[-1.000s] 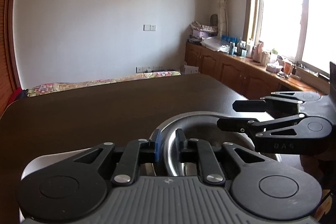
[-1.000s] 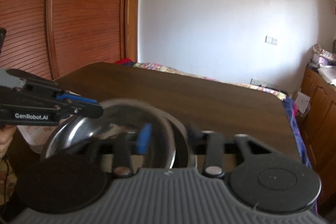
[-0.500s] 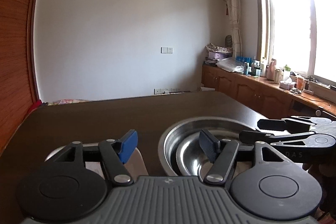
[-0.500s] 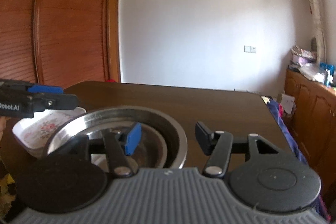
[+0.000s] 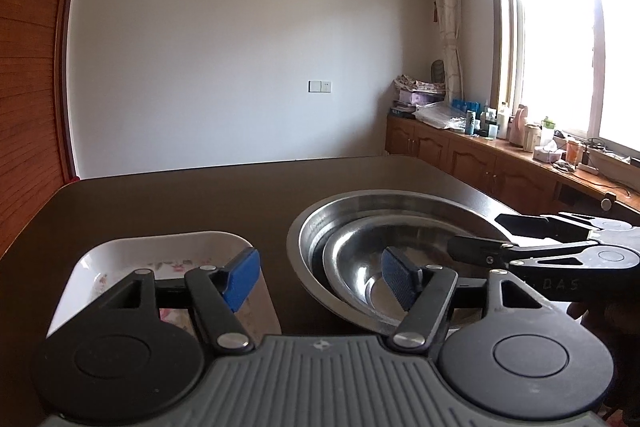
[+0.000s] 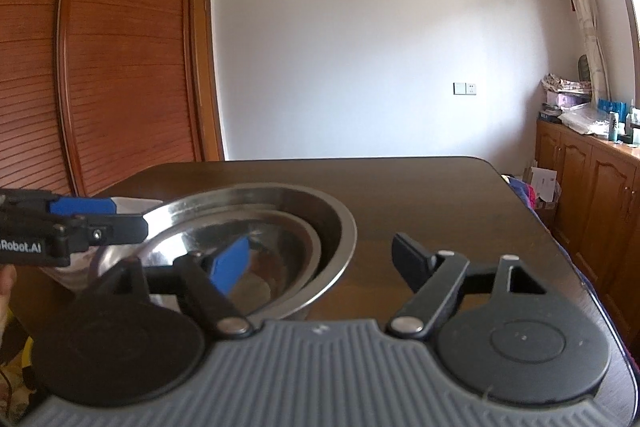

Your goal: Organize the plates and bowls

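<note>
From the left wrist view I note two steel bowls nested on the dark table [image 5: 160, 199]: the large steel bowl [image 5: 384, 201] resting on the tabletop and the smaller steel bowl [image 5: 360, 259] sitting inside it, offset toward the near left wall. Just left of them, apart from the rim, lies the white floral dish [image 5: 132, 255]. My left gripper [image 5: 320, 279] is released; its jaws have just been opening and stand spread wide, one blue pad over the dish's right end, the other over the inner bowl, pressing on nothing. In the right wrist view my right gripper [image 6: 320, 263] is likewise released, its jaws having just been opening: the large bowl's near right rim [image 6: 344, 227] lies between the fingers, but neither pad bears on it. The blue left pad hangs over the inner bowl [image 6: 280, 251], the black right one over bare table [image 6: 440, 195]. Each gripper shows side-on at the edge of the other's view.
</note>
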